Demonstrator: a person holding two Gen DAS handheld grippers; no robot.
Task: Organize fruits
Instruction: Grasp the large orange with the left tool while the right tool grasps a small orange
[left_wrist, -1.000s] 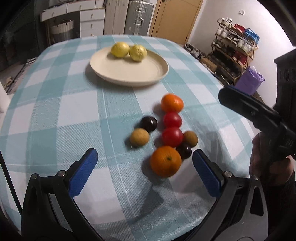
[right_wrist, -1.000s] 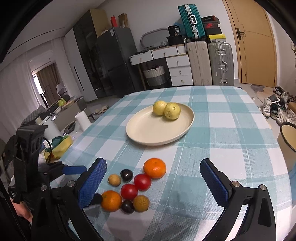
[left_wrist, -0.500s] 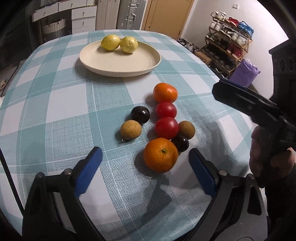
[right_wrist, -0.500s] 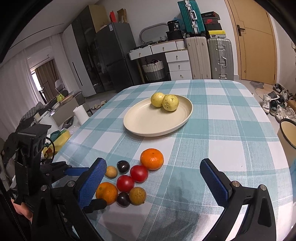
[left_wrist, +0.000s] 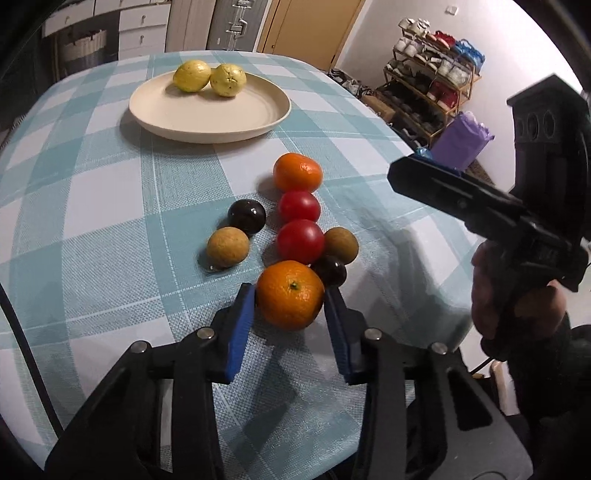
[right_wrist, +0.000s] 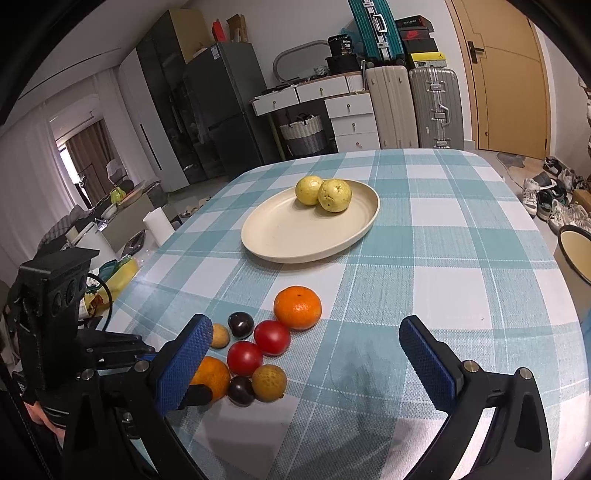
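My left gripper (left_wrist: 290, 297) is shut on the near orange (left_wrist: 290, 294), which rests on the checked tablecloth; that orange also shows in the right wrist view (right_wrist: 210, 376). Beside it lie two red tomatoes (left_wrist: 300, 240), two dark plums (left_wrist: 246, 216), two brown round fruits (left_wrist: 227, 246) and a second orange (left_wrist: 297, 172). A cream plate (left_wrist: 207, 118) farther back holds two yellow guavas (left_wrist: 208, 75). My right gripper (right_wrist: 308, 365) is open and empty, above the cloth right of the fruit cluster (right_wrist: 258, 350).
The table (right_wrist: 461, 258) ends close on the right, with a shoe rack (left_wrist: 432, 85) and a purple bag (left_wrist: 461, 138) beyond. Suitcases (right_wrist: 413, 107), drawers and a fridge stand behind the table. A pale bowl (right_wrist: 576, 254) sits off the right edge.
My left gripper has moved forward and closed its wide-open jaws onto the near orange. The right gripper has stayed open and shifted slightly.
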